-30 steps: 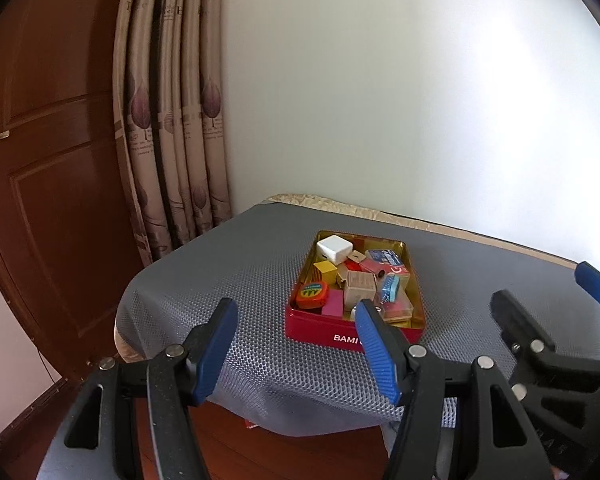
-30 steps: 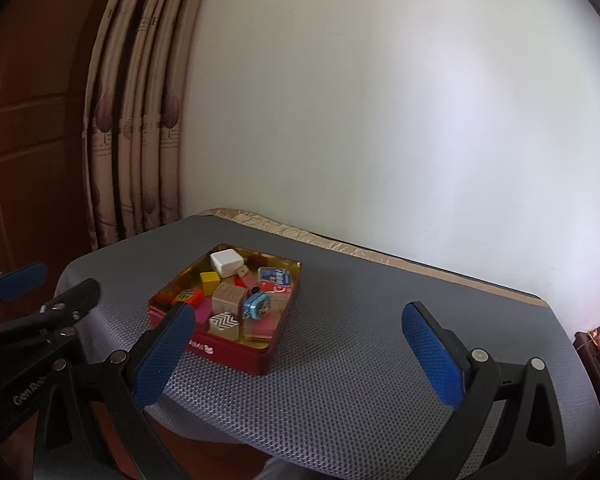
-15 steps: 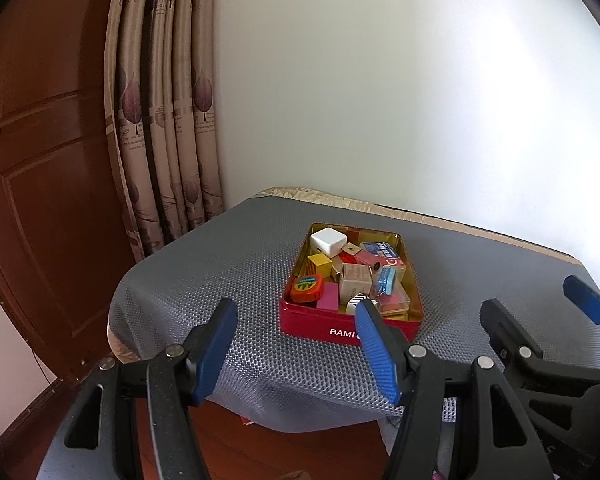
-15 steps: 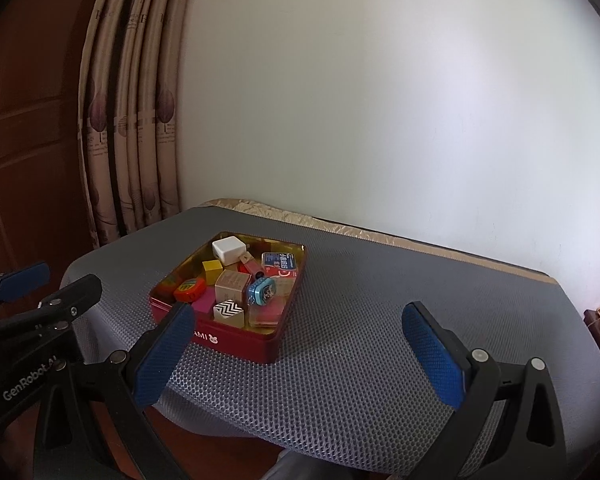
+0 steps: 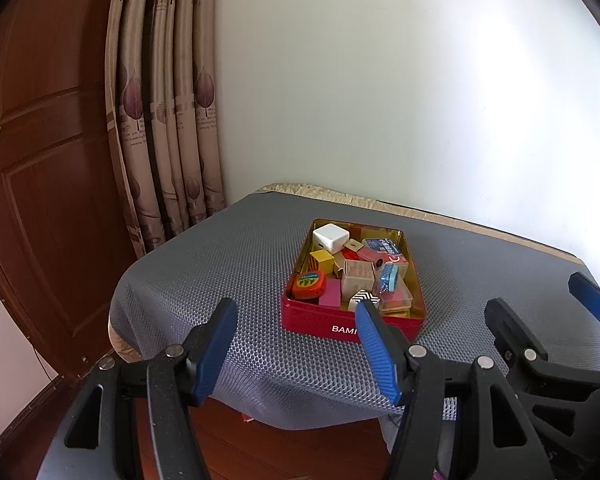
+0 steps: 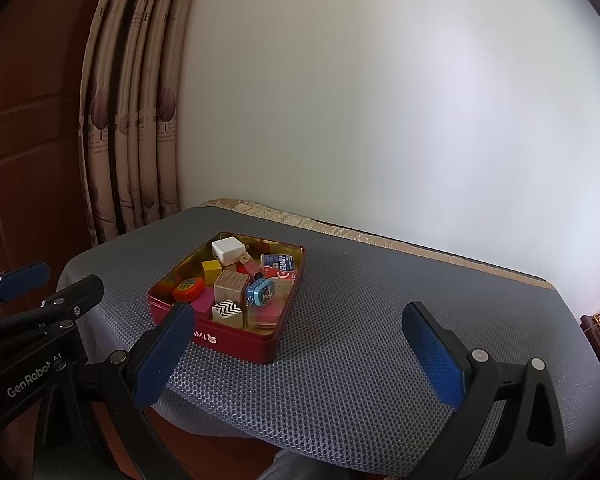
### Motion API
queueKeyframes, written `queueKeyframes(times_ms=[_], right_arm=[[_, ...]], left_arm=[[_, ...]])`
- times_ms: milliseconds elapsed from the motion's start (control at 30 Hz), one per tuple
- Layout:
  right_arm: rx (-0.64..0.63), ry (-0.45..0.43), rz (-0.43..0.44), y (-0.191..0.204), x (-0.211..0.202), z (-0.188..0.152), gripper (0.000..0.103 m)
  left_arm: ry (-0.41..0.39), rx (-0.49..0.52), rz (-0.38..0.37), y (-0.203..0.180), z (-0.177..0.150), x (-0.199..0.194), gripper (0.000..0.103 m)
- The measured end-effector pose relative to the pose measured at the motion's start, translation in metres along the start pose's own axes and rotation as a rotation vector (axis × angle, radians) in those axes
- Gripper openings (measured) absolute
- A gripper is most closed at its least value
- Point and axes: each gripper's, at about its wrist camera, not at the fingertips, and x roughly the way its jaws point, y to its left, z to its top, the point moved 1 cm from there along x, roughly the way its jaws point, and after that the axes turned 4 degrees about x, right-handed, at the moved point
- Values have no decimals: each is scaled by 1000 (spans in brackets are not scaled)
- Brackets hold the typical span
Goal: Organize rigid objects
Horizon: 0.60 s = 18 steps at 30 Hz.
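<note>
rigid objects fill the red tin, which sits at lower centre of the left wrist view on the grey mesh table cover. over the last second we have drawn closer: the tin now lies lower and larger in both views, so we judge this to be the approach, with nothing lifted yet. our left gripper is spread wide and empty; our right gripper is also wide, holding nothing. one blue left pad covers part of the tin's lettering and near corner. the white charger, orange tape measure and zigzag cube read clearly; pieces beneath them are hard to make out.
</note>
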Motion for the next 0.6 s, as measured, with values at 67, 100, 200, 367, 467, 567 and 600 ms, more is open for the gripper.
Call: queueKeyframes(times_ms=[67, 100, 200, 367, 467, 567, 600], right_arm=[[-1, -1, 0, 0, 0, 0, 103], [-1, 0, -2, 0, -1, 0, 103], [-1, 9, -1, 0, 1, -1, 103], [-3, 7, 0, 1, 1, -2, 103], [-3, 6, 1, 1, 0, -3, 103], [-1, 6, 3, 0, 1, -2, 103], [-1, 5, 4, 0, 1, -2, 103]], left_arm=[[3, 5, 7, -1, -1, 1, 63], [5, 6, 8, -1, 0, 1, 63], [15, 8, 11, -2, -1, 3, 63], [13, 4, 15, -3, -1, 2, 63], [12, 7, 17, -3, -1, 2, 63], [10, 8, 18, -3, -1, 2, 63], [9, 10, 21, -4, -1, 2, 63]])
